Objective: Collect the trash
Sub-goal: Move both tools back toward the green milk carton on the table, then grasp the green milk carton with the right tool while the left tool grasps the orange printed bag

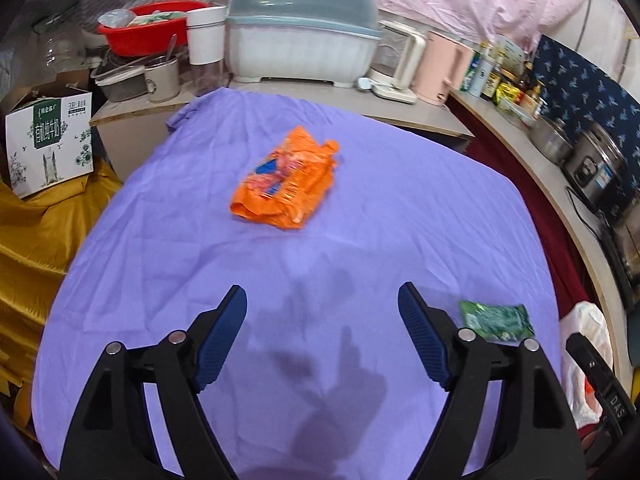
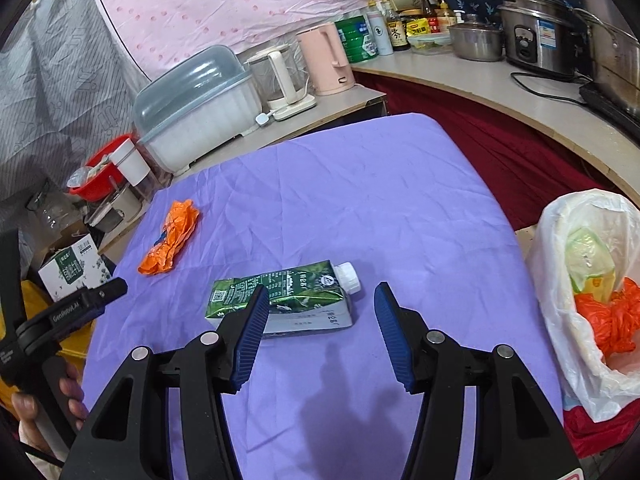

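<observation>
Left gripper (image 1: 322, 306) hangs over the purple-clothed surface (image 1: 400, 208), jaws released, nothing between them. The crumpled orange plastic wrapper (image 1: 286, 182) lies ahead toward the far edge. Right gripper (image 2: 320, 306) is released too, jaws apart just short of the flattened green drink carton with white cap (image 2: 288, 300). A white plastic trash bag (image 2: 560, 280) sits off the right edge.

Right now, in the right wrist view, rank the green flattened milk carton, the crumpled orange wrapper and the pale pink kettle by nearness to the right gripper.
1. Green flattened milk carton, just ahead of the right gripper.
2. Crumpled orange wrapper, far left on the cloth.
3. Pale pink kettle, on the back counter.
</observation>
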Motion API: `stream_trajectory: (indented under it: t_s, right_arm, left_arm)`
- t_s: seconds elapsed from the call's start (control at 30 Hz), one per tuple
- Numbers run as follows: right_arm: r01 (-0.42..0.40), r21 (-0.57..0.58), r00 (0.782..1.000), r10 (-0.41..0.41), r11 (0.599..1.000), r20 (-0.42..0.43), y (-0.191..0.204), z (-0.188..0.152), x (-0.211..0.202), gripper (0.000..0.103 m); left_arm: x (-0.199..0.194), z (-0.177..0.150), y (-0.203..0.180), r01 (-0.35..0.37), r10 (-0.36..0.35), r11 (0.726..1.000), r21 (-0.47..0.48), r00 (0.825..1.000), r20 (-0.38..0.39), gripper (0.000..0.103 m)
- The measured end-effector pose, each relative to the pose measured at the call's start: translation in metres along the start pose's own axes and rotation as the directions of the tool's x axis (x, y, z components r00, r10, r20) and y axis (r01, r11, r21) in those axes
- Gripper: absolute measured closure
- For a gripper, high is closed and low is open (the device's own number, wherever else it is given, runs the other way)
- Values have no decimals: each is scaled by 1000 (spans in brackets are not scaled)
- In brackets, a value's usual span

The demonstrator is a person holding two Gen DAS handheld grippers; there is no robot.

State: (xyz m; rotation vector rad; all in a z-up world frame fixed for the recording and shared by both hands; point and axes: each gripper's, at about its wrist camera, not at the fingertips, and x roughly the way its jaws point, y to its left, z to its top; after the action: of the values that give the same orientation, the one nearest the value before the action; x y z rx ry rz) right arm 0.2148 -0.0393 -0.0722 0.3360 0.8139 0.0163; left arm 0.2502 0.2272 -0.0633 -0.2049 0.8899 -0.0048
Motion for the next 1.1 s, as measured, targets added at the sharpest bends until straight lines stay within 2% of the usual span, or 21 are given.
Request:
stream_trajectory:
  t_s: [0.37, 0.73, 0.87, 0.93, 1.03, 1.1]
  right_arm:
    - [-9, -8, 1000, 8, 1000, -13, 20, 20, 40, 50]
    - [-26, -14, 1000, 26, 1000, -13, 35, 45, 77, 50]
    - [-25, -14, 999, 25, 1000, -30, 38, 43, 86, 50]
    - [-23, -15, 999, 22, 1000, -39, 39, 41, 90, 50]
    - [-20, -10, 999, 20, 1000, -49, 37, 36, 92, 50]
    - [-16, -7, 998, 16, 1000, -54, 36, 34, 92, 50]
  left_arm:
    - [67, 42, 52, -47, 44, 997, -68, 998, -41, 27]
    - [114, 61, 59, 19, -24, 998, -62, 997, -78, 28]
    - [126, 61, 49, 27, -30, 999, -38, 994, -105, 49]
    - [124, 59, 40, 16, -17, 1000, -5, 996, -91, 57]
    - [116, 56, 25, 7, -3, 998, 55, 998, -70, 78]
    - [112, 54, 19, 27, -22, 997, 70, 997, -77, 80]
